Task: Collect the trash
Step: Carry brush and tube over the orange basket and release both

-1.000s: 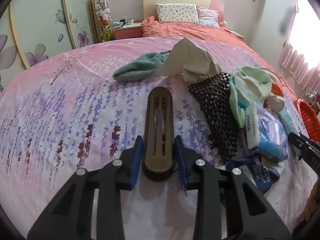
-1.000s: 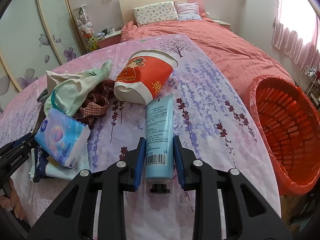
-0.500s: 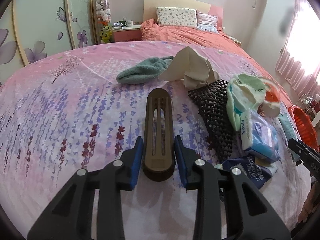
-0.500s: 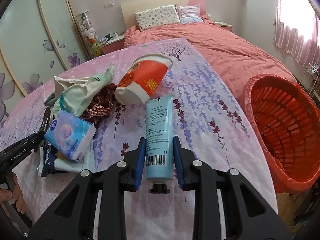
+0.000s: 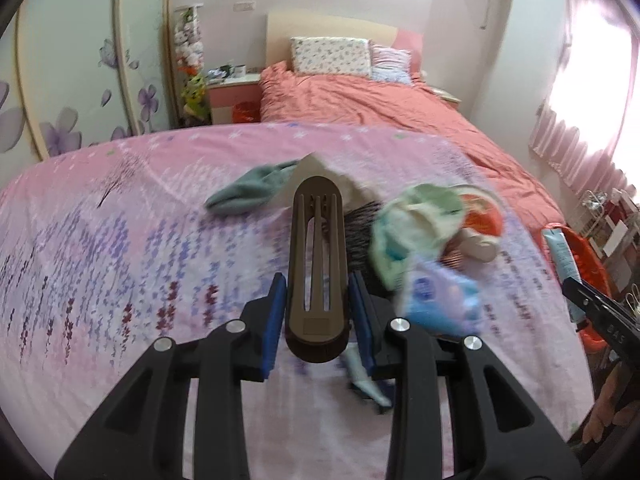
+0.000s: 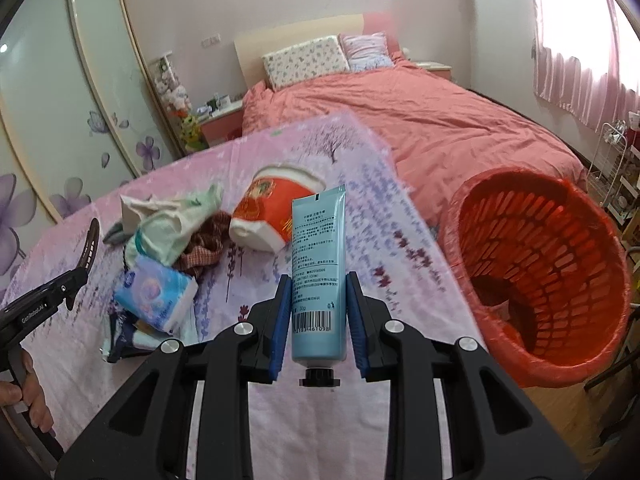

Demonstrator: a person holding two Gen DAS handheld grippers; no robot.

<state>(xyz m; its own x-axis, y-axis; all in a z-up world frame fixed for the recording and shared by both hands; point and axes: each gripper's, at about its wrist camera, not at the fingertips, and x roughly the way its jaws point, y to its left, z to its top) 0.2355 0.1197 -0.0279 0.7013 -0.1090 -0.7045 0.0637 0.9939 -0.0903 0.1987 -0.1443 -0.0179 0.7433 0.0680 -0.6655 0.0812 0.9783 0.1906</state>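
My left gripper (image 5: 317, 312) is shut on a brown slotted plastic piece (image 5: 316, 264) and holds it above the pink floral table cover (image 5: 120, 248). My right gripper (image 6: 318, 312) is shut on a light blue tube (image 6: 318, 264), cap toward me, lifted above the cover. The tube also shows in the left wrist view (image 5: 562, 252). The red mesh trash basket (image 6: 540, 272) stands to the right of the table, below the tube's level. The brown piece also shows in the right wrist view (image 6: 90, 248).
A red and white cup (image 6: 276, 212) lies on its side. Beside it are a pale green cloth (image 6: 172, 224), a checked cloth (image 6: 204, 248), a blue tissue pack (image 6: 156, 296) and dark wrappers (image 6: 124, 340). A teal towel (image 5: 252, 192) lies farther back. A bed (image 6: 420, 120) is behind.
Both grippers have risen off the table with their objects. The right gripper has moved up and toward the red basket; the left one has swung right over the pile.
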